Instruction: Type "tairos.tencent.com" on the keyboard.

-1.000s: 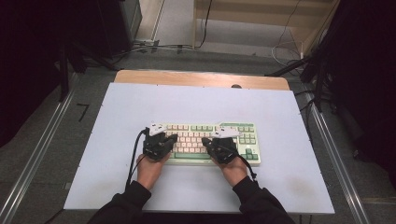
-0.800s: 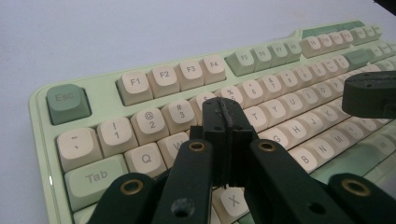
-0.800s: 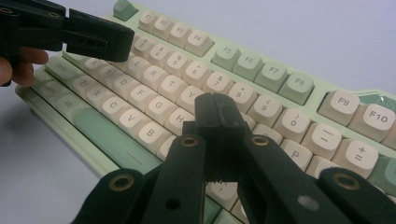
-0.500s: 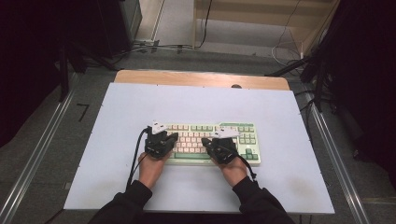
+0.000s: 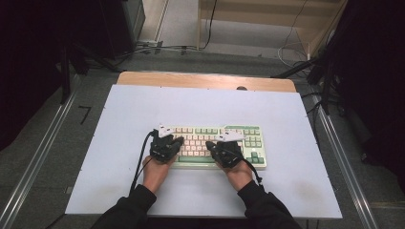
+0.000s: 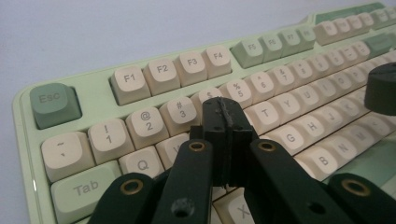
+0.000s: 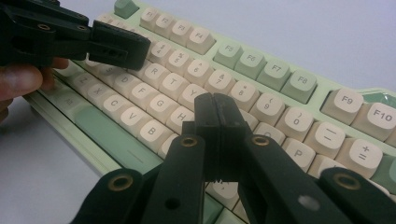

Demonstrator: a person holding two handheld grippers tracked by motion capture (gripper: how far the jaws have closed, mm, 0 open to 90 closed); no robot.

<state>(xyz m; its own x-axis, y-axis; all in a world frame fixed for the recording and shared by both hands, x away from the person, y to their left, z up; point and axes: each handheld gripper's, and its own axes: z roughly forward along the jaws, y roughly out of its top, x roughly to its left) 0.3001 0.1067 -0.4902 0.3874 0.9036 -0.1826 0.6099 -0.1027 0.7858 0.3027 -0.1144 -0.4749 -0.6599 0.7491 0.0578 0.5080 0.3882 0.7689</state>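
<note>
A pale green keyboard (image 5: 248, 138) with cream keys lies on the white table top (image 5: 191, 105). My left gripper (image 5: 176, 142) hovers over its left half and my right gripper (image 5: 213, 145) over its middle, each in a person's hand. In the left gripper view the left gripper (image 6: 225, 112) has its jaws pressed together with nothing between them, just above the keyboard (image 6: 140, 79) near the 4 and R keys. In the right gripper view the right gripper (image 7: 215, 109) is likewise shut and empty above the keyboard (image 7: 280, 74) near the H and J keys. The left gripper (image 7: 119, 49) reaches in at upper left.
The white top has bare room on every side of the keyboard. A wooden strip (image 5: 205, 80) runs along the far edge. Metal rails (image 5: 40, 157) flank the table, and cables (image 5: 296, 52) lie on the floor behind. A black cable (image 5: 139, 162) trails from the left gripper.
</note>
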